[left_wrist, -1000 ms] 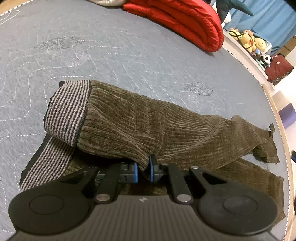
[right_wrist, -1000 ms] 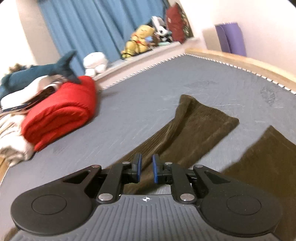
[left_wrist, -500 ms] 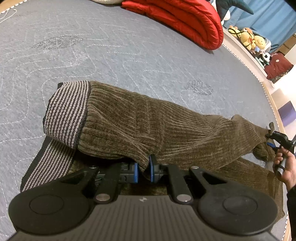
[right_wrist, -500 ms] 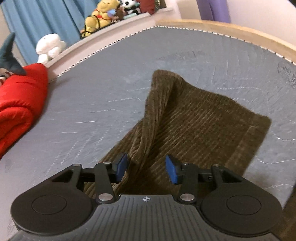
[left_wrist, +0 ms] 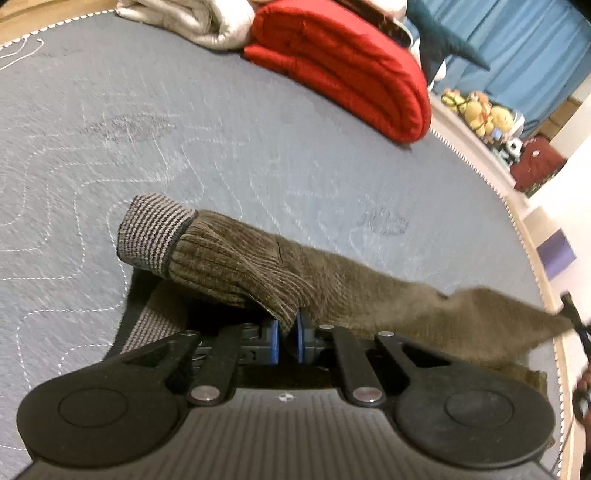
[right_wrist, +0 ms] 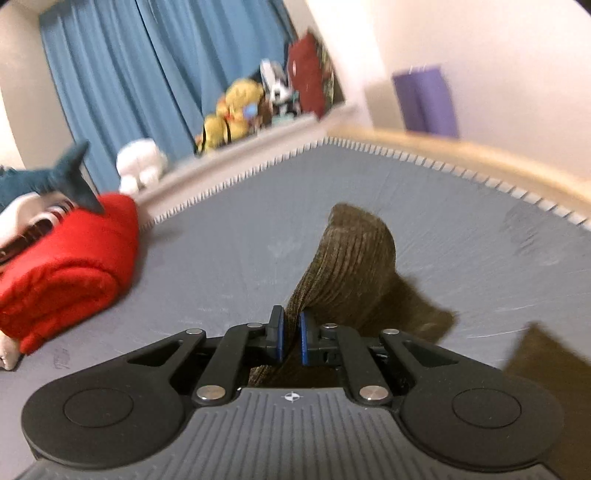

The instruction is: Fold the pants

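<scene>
Brown corduroy pants (left_wrist: 369, 291) with a grey striped waistband (left_wrist: 153, 236) lie on the grey quilted mattress (left_wrist: 147, 129). My left gripper (left_wrist: 287, 334) is shut on a fold of the pants near the waist and holds it lifted. My right gripper (right_wrist: 291, 334) is shut on the pants leg near its cuff (right_wrist: 354, 254), which stands lifted off the mattress. The right gripper also shows at the far right of the left wrist view (left_wrist: 576, 321). The second leg (right_wrist: 546, 373) lies flat at lower right.
A folded red blanket (left_wrist: 351, 62) and a pale one (left_wrist: 199, 18) lie at the far side of the mattress. A toy shark (right_wrist: 40, 177) and plush toys (right_wrist: 236, 110) sit along the ledge by blue curtains. The wooden bed edge (right_wrist: 480, 155) runs at right.
My right gripper has closed on the pants leg and lifted it. My left gripper has lifted the waist fold, so the upper layer is pulled taut between both.
</scene>
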`<act>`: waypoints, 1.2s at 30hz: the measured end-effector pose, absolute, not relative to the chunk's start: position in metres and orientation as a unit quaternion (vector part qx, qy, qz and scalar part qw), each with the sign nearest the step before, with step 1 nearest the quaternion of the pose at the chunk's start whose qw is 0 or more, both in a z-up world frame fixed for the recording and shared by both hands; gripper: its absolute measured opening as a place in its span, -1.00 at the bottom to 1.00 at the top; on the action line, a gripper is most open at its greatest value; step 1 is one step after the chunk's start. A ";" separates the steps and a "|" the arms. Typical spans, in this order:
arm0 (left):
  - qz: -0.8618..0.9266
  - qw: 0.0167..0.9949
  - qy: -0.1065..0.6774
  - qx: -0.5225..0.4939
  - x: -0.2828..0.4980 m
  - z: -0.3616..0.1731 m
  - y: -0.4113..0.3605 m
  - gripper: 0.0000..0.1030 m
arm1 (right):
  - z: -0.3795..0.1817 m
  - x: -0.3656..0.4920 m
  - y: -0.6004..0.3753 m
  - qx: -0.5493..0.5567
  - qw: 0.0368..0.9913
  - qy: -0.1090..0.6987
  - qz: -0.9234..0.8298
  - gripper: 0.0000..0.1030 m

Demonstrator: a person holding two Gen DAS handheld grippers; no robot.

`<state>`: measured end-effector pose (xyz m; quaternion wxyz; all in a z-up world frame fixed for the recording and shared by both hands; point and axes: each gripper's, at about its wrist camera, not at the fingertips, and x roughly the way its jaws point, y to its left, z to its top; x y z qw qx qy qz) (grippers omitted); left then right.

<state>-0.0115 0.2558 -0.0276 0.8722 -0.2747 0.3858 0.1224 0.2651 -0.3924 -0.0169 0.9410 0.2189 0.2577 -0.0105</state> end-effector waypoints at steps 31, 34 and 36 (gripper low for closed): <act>0.172 0.809 0.412 -0.381 -0.049 -0.050 0.324 -0.05 | -0.102 0.101 -0.498 0.372 0.840 0.356 -0.169 -0.08; 0.176 0.814 0.414 -0.368 -0.046 -0.051 0.321 -0.05 | -0.101 0.101 -0.497 0.372 0.841 0.355 -0.169 -0.18; 0.178 0.816 0.416 -0.361 -0.044 -0.051 0.318 -0.05 | -0.099 0.103 -0.496 0.362 0.846 0.354 -0.170 -0.29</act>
